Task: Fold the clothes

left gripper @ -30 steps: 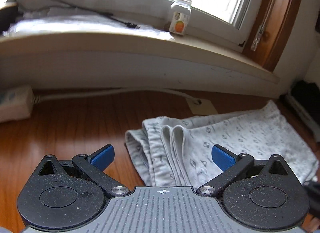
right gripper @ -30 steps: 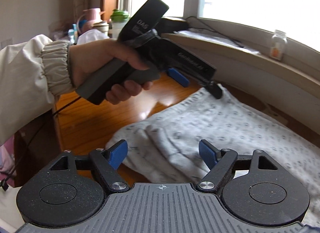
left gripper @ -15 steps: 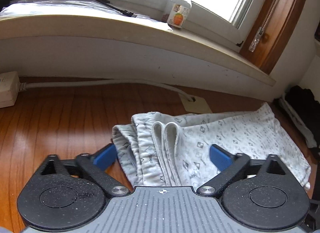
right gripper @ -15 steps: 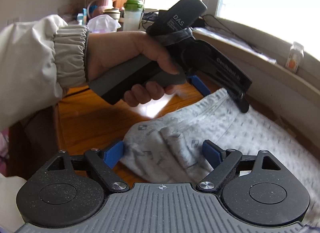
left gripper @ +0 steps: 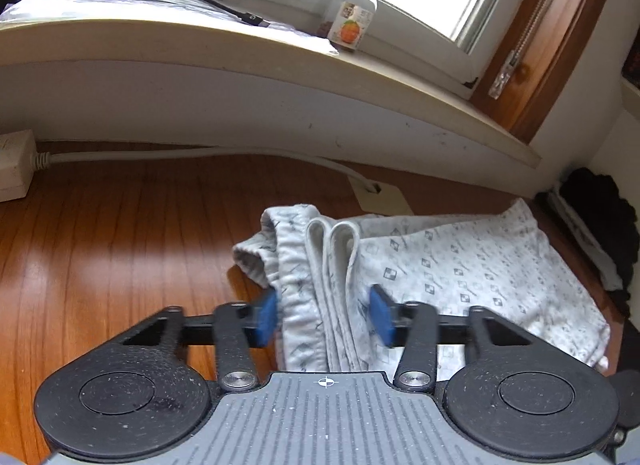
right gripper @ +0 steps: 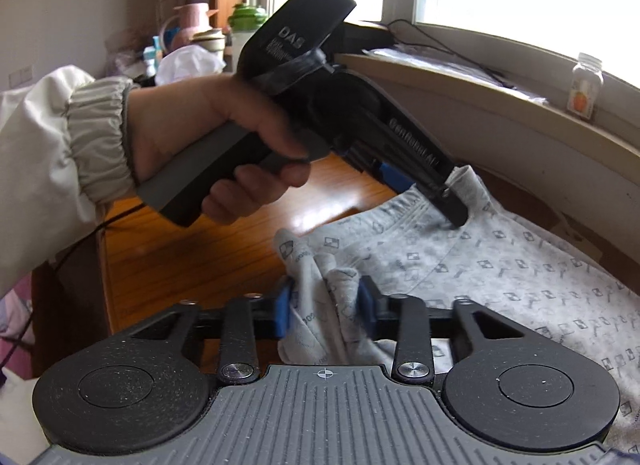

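My garment [left gripper: 472, 265] is a light grey knit item printed with small dark square and line motifs. It lies mostly flat on the wooden table [left gripper: 120, 249], below the window sill. One end is gathered into several upright folds with rounded, looped edges; a ribbed band runs along that end. In the right wrist view the garment [right gripper: 500, 265] spreads away to the right, and its near corner is bunched and raised off the table.
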A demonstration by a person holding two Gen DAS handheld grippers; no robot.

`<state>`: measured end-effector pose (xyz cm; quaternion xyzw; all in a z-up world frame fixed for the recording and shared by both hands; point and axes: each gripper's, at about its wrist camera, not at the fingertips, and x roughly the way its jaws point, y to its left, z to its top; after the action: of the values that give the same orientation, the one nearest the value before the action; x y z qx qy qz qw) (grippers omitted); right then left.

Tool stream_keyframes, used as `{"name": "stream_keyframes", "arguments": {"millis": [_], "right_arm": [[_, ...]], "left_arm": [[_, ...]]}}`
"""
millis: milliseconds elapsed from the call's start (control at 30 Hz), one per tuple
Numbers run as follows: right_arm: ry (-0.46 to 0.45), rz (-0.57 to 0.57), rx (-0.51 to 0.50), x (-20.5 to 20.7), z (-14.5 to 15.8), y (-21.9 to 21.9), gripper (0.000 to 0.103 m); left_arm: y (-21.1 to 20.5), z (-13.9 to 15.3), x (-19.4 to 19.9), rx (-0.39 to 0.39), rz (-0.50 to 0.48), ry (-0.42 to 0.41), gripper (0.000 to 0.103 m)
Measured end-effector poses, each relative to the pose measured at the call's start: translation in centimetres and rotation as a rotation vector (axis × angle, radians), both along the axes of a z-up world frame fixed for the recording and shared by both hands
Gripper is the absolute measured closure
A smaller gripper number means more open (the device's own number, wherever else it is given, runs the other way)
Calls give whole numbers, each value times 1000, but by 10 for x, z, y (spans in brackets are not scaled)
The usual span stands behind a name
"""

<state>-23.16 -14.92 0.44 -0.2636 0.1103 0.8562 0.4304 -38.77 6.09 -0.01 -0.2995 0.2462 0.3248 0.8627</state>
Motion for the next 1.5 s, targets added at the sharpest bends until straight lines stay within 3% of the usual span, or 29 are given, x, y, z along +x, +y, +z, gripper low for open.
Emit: {"name": "stream_keyframes", "arguments": {"millis": [167,400,567,767,933,1033,1067,1233,1500], "right_arm": [[15,-41,86,1,5,-9,78],[78,-117,236,31,41,-28,79],[112,-198,316,78,77,-46,79],[155,-392,356,177,100,-76,79],[210,-578,321,266,90,-98,78],[230,-719,240,317,62,-101,60],[226,-756,217,329,53,-102,58],[192,-806,186,339,28,-99,50],[159,-639,155,299,25,-65,50]], "left_arm": [[-8,9,6,39,-6,-6,84],[-26,74,35,142,-85,-61,87],[-36,119,95,198,-158,-70,87],[-51,143,218,224,-273,-43,87],[-68,129,328,222,-338,16,83],[-78,120,368,250,-344,32,56],[-81,118,376,263,-344,24,44],[-80,106,380,288,-366,34,34],[-51,61,338,246,-347,66,31]]}}
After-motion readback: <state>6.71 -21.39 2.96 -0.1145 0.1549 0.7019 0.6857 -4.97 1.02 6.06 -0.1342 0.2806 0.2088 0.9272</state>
